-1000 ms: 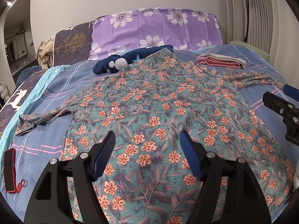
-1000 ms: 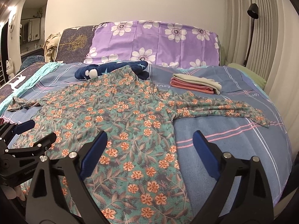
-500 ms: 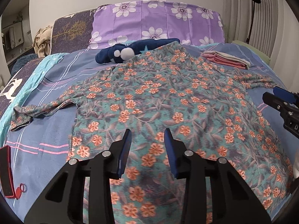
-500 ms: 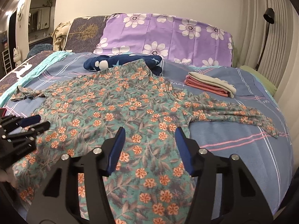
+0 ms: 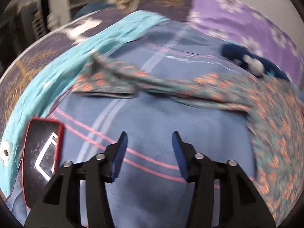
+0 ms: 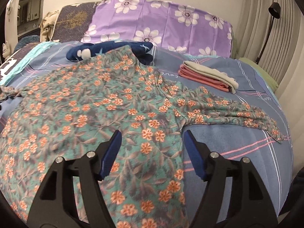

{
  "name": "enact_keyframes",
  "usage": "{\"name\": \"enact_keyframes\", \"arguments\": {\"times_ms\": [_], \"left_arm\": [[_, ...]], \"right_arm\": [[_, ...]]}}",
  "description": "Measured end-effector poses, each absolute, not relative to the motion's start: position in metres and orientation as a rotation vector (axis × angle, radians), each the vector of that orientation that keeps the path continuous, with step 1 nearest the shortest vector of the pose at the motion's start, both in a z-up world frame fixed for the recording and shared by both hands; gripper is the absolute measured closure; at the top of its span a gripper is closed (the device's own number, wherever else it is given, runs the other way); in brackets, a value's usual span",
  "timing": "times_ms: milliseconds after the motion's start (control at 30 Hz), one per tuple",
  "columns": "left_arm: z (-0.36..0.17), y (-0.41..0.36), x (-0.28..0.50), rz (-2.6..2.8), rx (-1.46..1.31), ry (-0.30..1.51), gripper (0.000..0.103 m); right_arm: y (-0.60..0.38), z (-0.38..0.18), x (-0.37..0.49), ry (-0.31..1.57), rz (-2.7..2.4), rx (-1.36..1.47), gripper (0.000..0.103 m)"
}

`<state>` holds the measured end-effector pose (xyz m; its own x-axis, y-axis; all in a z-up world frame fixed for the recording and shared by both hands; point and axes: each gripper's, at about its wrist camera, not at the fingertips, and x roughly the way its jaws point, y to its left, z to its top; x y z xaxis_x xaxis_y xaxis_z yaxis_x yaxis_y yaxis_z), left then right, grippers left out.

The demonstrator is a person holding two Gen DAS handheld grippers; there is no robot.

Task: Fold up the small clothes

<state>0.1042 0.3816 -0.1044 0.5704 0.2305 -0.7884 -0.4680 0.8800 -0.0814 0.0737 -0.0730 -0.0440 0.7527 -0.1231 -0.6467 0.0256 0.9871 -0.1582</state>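
Floral shirt (image 6: 98, 102) lies spread flat on the blue bedsheet (image 6: 237, 152), front down toward the camera. Right gripper (image 6: 152, 138) hangs over the shirt's side edge below the armpit, one sleeve stretched out to the right. Left gripper (image 5: 149, 139) is over bare sheet; the other sleeve (image 5: 106, 79) lies ahead of it, blurred. Teal cloth, orange flowers, slightly wrinkled. Both sets of jaws have just been opening, roughly half spread, nothing between them. Red-cased phone (image 5: 41, 152) lies left of the left gripper.

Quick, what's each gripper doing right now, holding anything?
Left gripper: open, jaws just reopening, nothing between them.
Right gripper: open, also reopening, over the floral shirt.
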Motion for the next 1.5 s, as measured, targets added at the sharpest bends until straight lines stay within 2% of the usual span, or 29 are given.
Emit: {"name": "enact_keyframes", "arguments": {"times_ms": [233, 367, 400, 433, 567, 767, 967, 1067, 1200, 1300, 1367, 1433, 1500], "left_arm": [[-0.116, 0.463, 0.127, 0.481, -0.578, 0.834, 0.039], [-0.114, 0.482, 0.148, 0.566, -0.576, 0.791, 0.041], [-0.118, 0.486, 0.156, 0.601, -0.547, 0.799, 0.064], [-0.119, 0.488, 0.163, 0.639, -0.498, 0.804, 0.099], [-0.097, 0.482, 0.172, 0.591, -0.43, 0.788, 0.099], [0.021, 0.424, 0.183, 0.47, -0.124, 0.671, 0.099], [0.128, 0.32, 0.193, 0.311, 0.138, 0.579, 0.099], [0.152, 0.252, 0.19, 0.237, 0.317, 0.497, 0.099], [0.154, 0.168, 0.192, 0.075, 0.534, 0.405, 0.097], [0.138, 0.113, 0.201, -0.063, 0.6, 0.435, 0.095], [0.115, 0.078, 0.21, -0.135, 0.655, 0.476, 0.085], [0.091, 0.047, 0.218, -0.172, 0.694, 0.52, 0.07], [0.075, 0.032, 0.217, -0.208, 0.693, 0.549, 0.062]], "right_arm": [[-0.061, -0.053, 0.094, 0.735, -0.074, -0.164, 0.032], [-0.052, -0.057, 0.095, 0.737, -0.063, -0.194, 0.031], [-0.051, -0.058, 0.095, 0.737, -0.061, -0.195, 0.031], [-0.052, -0.057, 0.095, 0.738, -0.058, -0.191, 0.031], [-0.058, -0.052, 0.093, 0.722, -0.064, -0.179, 0.03], [-0.071, -0.046, 0.091, 0.698, -0.066, -0.156, 0.028], [-0.078, -0.045, 0.082, 0.676, -0.039, -0.164, 0.026], [-0.087, -0.044, 0.076, 0.666, -0.04, -0.153, 0.025], [-0.107, -0.044, 0.071, 0.663, -0.06, -0.121, 0.024], [-0.121, -0.047, 0.07, 0.674, -0.077, -0.101, 0.024], [-0.131, -0.05, 0.068, 0.683, -0.088, -0.091, 0.024], [-0.14, -0.052, 0.067, 0.689, -0.098, -0.084, 0.024], [-0.149, -0.054, 0.066, 0.695, -0.108, -0.078, 0.024]]}}
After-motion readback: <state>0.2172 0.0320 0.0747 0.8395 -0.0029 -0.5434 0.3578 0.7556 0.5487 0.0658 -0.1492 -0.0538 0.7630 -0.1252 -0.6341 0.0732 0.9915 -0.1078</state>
